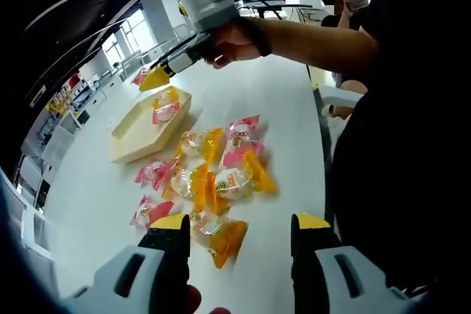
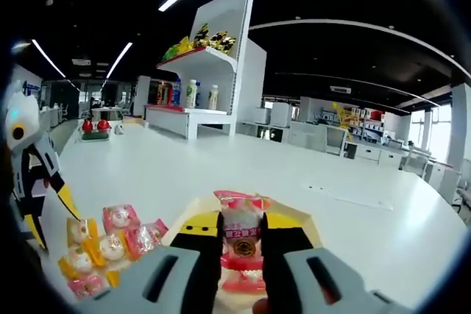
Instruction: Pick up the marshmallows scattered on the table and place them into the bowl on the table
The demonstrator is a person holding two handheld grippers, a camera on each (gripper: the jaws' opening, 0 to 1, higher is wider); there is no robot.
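Two grippers: right gripper (image 2: 242,244) clamps pink wrapped marshmallow (image 2: 241,234) above cream rectangular bowl (image 1: 140,131) mid-left; left gripper (image 1: 241,234) released over scattered marshmallow packets (image 1: 213,182) at centre.

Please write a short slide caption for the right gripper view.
Right gripper holding a pink marshmallow packet above the bowl.

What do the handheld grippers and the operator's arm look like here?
Left gripper: grey moulded body, black jaws capped with yellow tips. Right gripper: same grey body, black jaws; in the left gripper view its yellow-tipped jaws show. Black wristband and dark sleeve on the operator's arm.
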